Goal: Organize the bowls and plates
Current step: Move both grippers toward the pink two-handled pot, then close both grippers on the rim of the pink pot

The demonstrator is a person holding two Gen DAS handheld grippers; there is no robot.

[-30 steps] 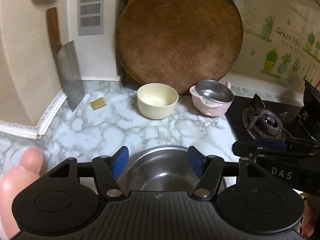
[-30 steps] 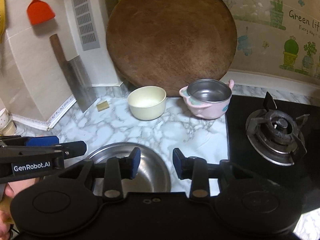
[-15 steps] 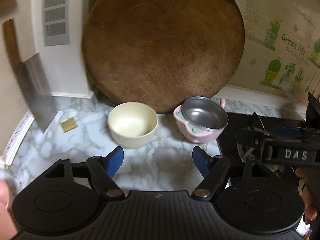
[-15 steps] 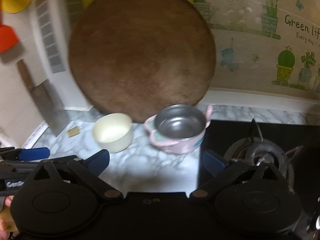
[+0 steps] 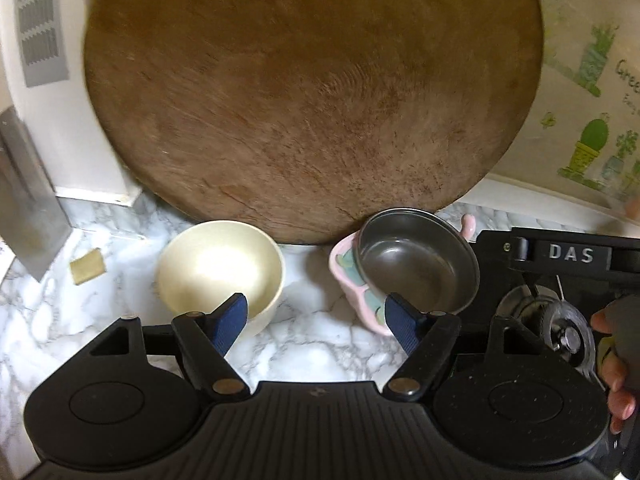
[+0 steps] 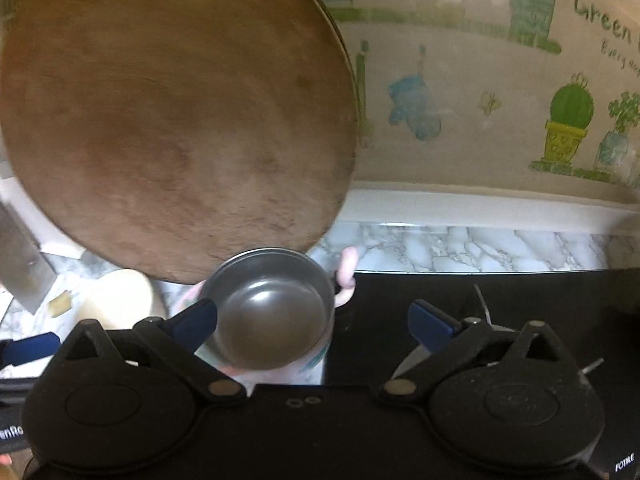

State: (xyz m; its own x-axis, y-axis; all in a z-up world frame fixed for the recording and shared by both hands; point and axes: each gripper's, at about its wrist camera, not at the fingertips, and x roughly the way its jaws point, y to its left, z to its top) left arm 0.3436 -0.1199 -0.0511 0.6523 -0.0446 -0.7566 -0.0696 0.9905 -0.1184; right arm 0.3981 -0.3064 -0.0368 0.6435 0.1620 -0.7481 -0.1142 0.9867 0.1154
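**Both tongs gaping over 2 bowls at the back of the counter**

The left gripper [image 5: 314, 322] stands open with nothing between its pads; the cream bowl [image 5: 220, 264] lies just ahead of its left pad, the pink bowl [image 5: 404, 276] with a steel liner just ahead of its right pad. Bare marble counter [image 5: 316, 340] shows in the gap between them.

The right gripper [image 6: 312, 320] is spread wide and empty; the pink bowl sits at its left pad, the black stove top [image 6: 384, 320] under the rest. The round wooden board [image 5: 312, 92] closes off the space right behind both bowls.
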